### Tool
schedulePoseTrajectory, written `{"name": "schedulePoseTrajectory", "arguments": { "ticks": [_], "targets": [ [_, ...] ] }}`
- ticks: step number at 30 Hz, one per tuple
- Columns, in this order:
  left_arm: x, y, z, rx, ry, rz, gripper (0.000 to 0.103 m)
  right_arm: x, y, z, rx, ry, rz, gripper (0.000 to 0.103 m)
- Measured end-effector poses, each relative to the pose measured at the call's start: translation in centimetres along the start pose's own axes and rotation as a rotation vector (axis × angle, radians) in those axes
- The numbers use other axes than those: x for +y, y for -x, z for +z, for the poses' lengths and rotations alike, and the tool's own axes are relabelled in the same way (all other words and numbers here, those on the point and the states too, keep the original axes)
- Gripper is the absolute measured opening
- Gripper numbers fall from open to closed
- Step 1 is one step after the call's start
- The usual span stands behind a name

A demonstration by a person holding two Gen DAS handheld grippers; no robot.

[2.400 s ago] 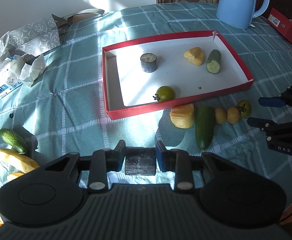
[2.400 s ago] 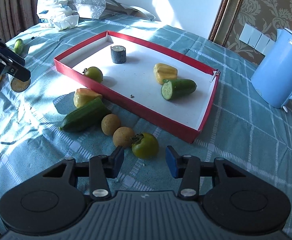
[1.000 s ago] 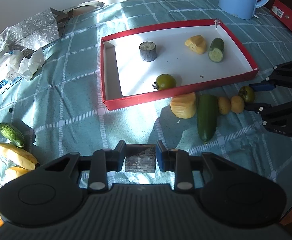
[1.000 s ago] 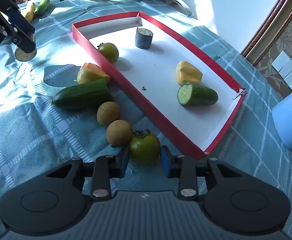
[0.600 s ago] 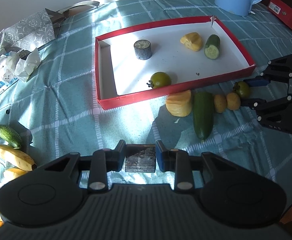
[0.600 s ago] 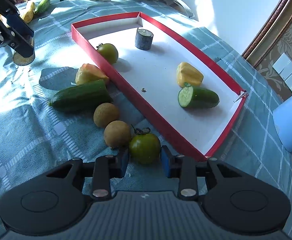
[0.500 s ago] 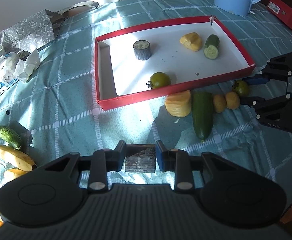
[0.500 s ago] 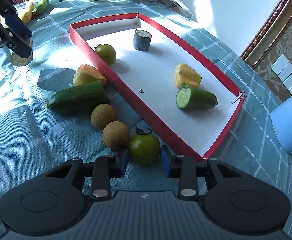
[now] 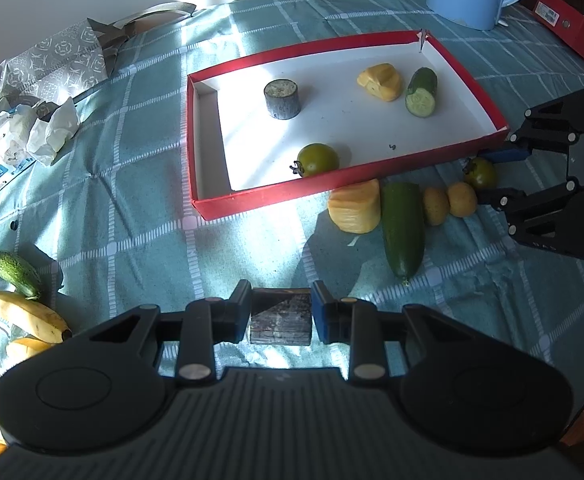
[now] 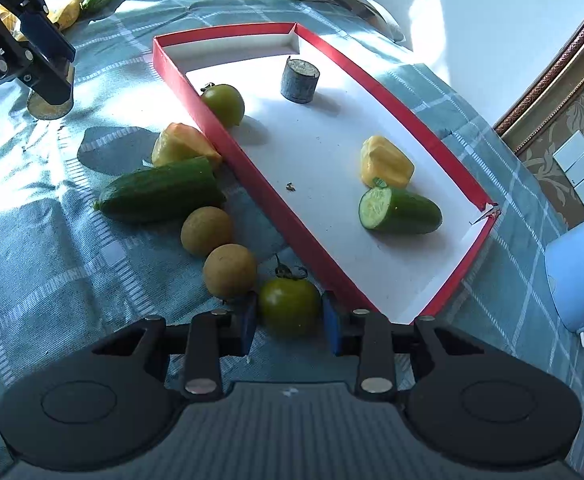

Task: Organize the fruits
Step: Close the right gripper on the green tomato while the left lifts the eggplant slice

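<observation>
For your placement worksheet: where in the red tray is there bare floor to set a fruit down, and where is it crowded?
Bare floor spans the red tray middle, between dark cylinder, green tomato and yellow pepper piece, plus its near end below the cut cucumber. Crowded: the pepper-cucumber pair.

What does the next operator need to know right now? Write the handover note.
Left gripper: shut on a dark cylinder chunk, above the cloth.
Right gripper: shut on the green tomato outside the red tray.
In the tray: grey cylinder, green tomato, yellow piece, cut cucumber.
Left outside: yellow piece, cucumber half, two round brown fruits, banana, small cucumber.
</observation>
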State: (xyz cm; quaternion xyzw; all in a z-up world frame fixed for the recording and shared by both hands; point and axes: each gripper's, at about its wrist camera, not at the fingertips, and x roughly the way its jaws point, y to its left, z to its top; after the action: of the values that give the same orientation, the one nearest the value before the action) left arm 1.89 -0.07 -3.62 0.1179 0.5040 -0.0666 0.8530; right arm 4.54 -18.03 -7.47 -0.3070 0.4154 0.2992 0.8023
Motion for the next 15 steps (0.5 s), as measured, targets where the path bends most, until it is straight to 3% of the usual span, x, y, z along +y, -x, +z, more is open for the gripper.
{"name": "schedulePoseTrajectory", "arguments": {
  "ticks": [15],
  "targets": [
    [0.3, 0.9, 1.9, -0.055, 0.01, -0.021, 0.029, 0.1, 2.1, -0.6, 0.009, -0.119, -0.046, 0.032]
  ]
}}
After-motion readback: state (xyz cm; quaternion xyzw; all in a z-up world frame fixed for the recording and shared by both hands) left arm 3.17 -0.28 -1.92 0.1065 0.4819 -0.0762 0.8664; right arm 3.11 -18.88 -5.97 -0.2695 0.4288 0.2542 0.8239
